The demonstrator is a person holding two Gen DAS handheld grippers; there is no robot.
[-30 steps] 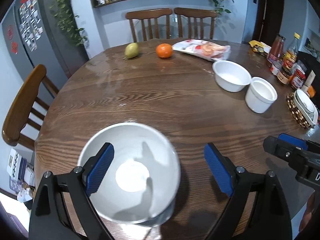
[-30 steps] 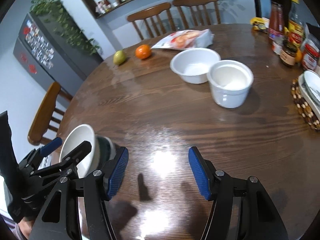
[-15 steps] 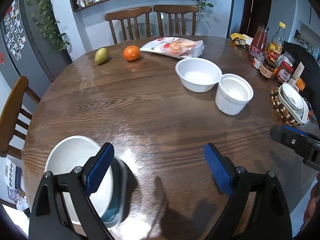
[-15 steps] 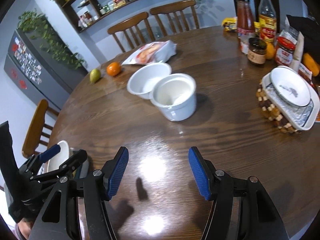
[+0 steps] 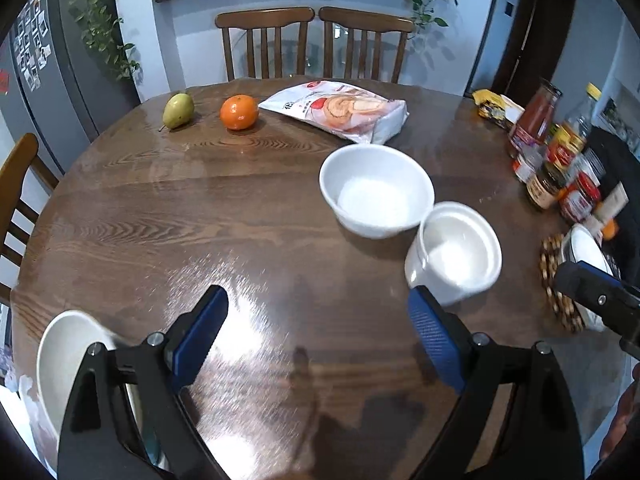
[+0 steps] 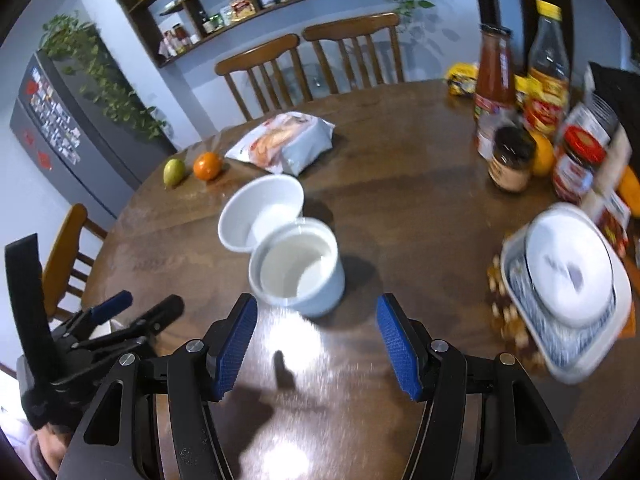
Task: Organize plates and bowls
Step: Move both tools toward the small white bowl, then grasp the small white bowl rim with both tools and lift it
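Observation:
My left gripper (image 5: 316, 336) is open over bare wood, nothing between its blue pads. A white bowl (image 5: 68, 360) stacked on a darker dish stands at the table's near left edge, behind its left finger. A wide white bowl (image 5: 376, 196) and a taller white pot (image 5: 456, 252) sit side by side right of centre. My right gripper (image 6: 316, 340) is open too, just short of the white pot (image 6: 298, 266), with the wide bowl (image 6: 260, 212) behind it. A white plate (image 6: 568, 264) lies on patterned dishes on a beaded mat at the right.
A pear (image 5: 178, 110), an orange (image 5: 239, 112) and a snack bag (image 5: 340, 110) lie along the far side of the round wooden table (image 5: 200, 208). Jars and bottles (image 6: 520, 120) crowd the right edge. Wooden chairs (image 5: 312, 40) stand behind and at the left.
Both grippers have swept to the right across the table. The white bowl that lay between the left fingers is now left behind at the near left edge; the pot and plate stack have come closer.

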